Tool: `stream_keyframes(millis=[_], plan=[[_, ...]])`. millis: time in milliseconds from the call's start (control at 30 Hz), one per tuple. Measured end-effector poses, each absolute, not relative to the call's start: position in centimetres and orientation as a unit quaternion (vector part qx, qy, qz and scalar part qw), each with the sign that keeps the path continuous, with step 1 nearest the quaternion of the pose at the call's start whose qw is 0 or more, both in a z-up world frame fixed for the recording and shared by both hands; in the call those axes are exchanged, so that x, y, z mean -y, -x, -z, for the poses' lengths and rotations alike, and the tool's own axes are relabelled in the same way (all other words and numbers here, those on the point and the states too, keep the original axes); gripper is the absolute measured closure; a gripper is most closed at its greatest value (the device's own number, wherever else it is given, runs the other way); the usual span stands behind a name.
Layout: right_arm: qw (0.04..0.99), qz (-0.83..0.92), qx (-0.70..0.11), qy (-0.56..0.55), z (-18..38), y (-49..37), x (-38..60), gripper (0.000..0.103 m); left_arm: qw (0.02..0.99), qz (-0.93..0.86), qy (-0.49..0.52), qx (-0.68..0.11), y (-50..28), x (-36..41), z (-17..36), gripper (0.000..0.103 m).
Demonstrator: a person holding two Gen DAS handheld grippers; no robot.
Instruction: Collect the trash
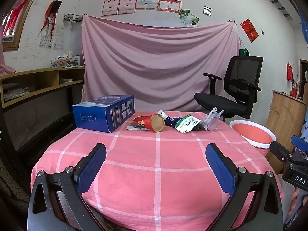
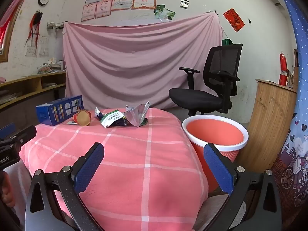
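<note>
On the pink checked cloth (image 1: 157, 165), the trash lies in a loose row at the far edge, at about 12 o'clock from the left gripper (image 1: 156, 155) and about 11 o'clock from the right gripper (image 2: 154, 154).

The red paper cone cup (image 1: 152, 122) lies on its side, its long axis running roughly from 10 o'clock to 4 o'clock in the left wrist view, with the wide tan end turned toward the camera and the narrow red end pointing away toward the blue box (image 1: 105, 112). A thin flat strip (image 1: 137, 128) lies just in front of it, long axis across the view. Beside the cup at 3 o'clock sit a dark crumpled wrapper (image 1: 172, 120), a green-and-white packet (image 1: 187, 125) with its printed face up, and a crumpled silvery foil bag (image 1: 212, 120) standing open-mouthed upward.

The pink bin (image 2: 215, 132) with a white rim stands upright off the cloth's right edge, at 1 o'clock from the right gripper; what shows of its inside holds nothing.

Both grippers hover over the near cloth, well apart from the trash, jaws spread wide with nothing between the blue pads.
</note>
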State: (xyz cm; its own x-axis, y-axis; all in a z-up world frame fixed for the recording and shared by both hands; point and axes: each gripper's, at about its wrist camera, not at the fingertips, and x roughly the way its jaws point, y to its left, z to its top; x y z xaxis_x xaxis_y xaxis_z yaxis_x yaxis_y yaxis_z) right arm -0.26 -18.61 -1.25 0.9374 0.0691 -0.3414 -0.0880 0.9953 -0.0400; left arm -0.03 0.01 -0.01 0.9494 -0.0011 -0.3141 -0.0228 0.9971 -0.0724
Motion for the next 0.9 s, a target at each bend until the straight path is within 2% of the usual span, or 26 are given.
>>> stream_keyframes(millis=[900], plan=[[0.984, -0.040, -0.173, 0.027, 1.20, 0.28, 18.48, 0.000, 0.986, -0.006, 0.039, -0.164, 0.00, 0.00, 0.02, 0.002]])
